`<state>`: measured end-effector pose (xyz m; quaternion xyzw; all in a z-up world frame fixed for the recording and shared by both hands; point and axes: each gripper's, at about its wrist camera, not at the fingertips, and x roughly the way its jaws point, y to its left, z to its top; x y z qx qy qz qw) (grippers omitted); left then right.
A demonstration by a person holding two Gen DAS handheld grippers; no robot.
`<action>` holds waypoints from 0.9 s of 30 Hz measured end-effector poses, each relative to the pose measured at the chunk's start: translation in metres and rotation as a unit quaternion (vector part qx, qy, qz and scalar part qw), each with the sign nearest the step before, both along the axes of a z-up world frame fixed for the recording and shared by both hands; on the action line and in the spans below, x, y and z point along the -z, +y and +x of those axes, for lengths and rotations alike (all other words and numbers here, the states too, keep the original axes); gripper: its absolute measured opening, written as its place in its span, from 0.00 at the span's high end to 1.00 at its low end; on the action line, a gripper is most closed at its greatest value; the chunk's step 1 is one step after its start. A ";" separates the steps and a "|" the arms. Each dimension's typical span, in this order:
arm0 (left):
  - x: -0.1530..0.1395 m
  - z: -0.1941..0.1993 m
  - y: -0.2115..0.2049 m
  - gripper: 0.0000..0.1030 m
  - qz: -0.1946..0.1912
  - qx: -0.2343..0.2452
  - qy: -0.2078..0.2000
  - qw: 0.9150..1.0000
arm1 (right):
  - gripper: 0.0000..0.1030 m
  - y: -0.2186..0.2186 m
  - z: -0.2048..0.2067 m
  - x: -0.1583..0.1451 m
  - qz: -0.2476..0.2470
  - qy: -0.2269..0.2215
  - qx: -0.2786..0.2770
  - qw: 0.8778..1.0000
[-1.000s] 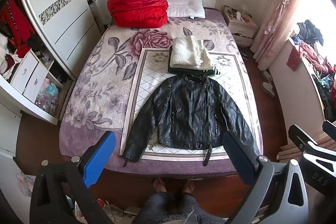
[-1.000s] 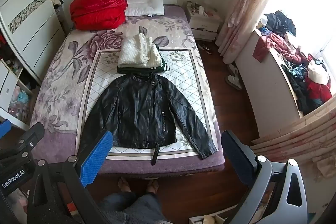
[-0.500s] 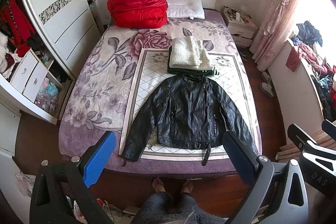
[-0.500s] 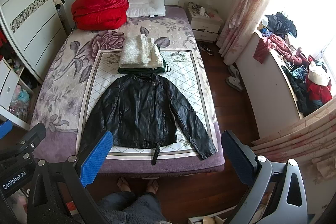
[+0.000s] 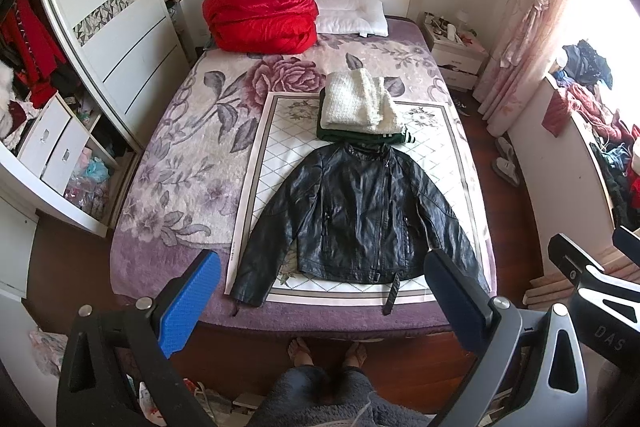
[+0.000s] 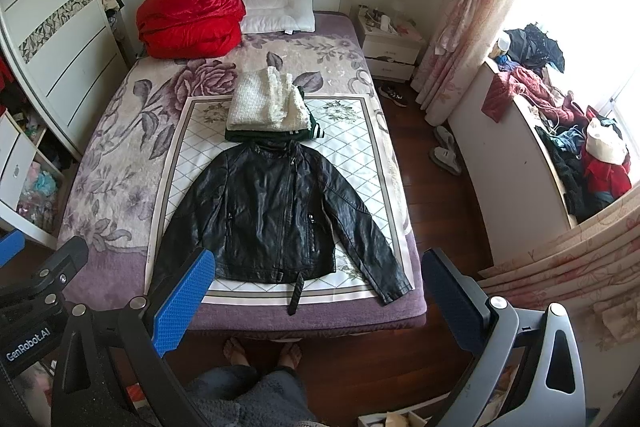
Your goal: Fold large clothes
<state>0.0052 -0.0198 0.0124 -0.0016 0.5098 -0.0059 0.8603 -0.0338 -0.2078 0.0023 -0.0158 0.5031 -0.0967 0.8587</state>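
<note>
My jaws wide apart, high over the bed [image 5: 168, 259]

Black jacket [image 5: 360, 215] flat on the mat, sleeves spread, below folded clothes [image 5: 360, 107]; left gripper [image 5: 320, 291] and right gripper [image 6: 316, 291] hold nothing; view barely shifted since earlier.

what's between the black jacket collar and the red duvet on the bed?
A folded stack: white knit on a dark green garment, touching the black jacket collar. Beyond it, bare floral bedspread up to the red duvet. Both views.

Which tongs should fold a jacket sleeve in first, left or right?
Probably neither: both tongs, left and right, are open, empty and short of the flat black jacket; each faces its own sleeve.
</note>
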 end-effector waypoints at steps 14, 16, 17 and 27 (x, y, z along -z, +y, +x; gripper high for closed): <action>-0.002 0.000 -0.001 0.00 -0.001 0.000 -0.003 1.000 | 0.00 0.005 0.001 -0.009 0.002 -0.002 0.001 1.000; -0.001 -0.001 0.002 0.00 -0.003 -0.002 -0.003 1.000 | 0.00 0.005 0.001 -0.009 0.002 -0.002 0.001 1.000; -0.003 0.000 -0.001 0.00 -0.003 -0.002 -0.002 1.000 | 0.00 0.004 0.000 -0.009 0.002 -0.002 0.001 1.000; -0.002 -0.001 0.000 0.00 -0.002 -0.002 -0.004 1.000 | 0.00 0.003 -0.001 -0.007 0.002 -0.002 0.000 1.000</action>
